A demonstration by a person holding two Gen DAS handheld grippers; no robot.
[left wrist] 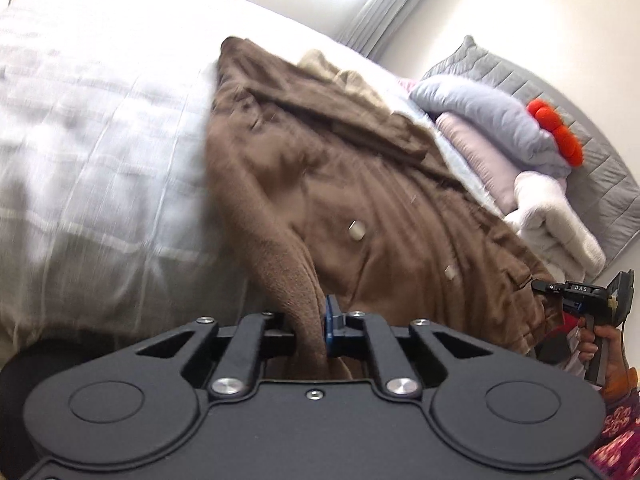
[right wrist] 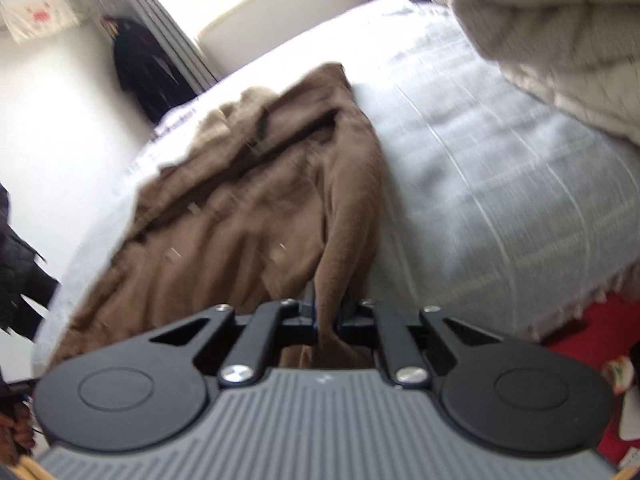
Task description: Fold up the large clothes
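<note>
Left wrist view: brown coat (left wrist: 360, 184) hem pinched by left gripper (left wrist: 316, 332); right gripper (right wrist: 328, 320) likewise clamped. Fold-over begun; hem is to be carried far.

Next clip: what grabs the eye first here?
A big brown fleece coat sprawled across the pale bedspread, its near hem pinched in both the left gripper and right gripper. Behind it, folded blankets topped by bright red pom-poms are stacked against the grey headboard.
</note>
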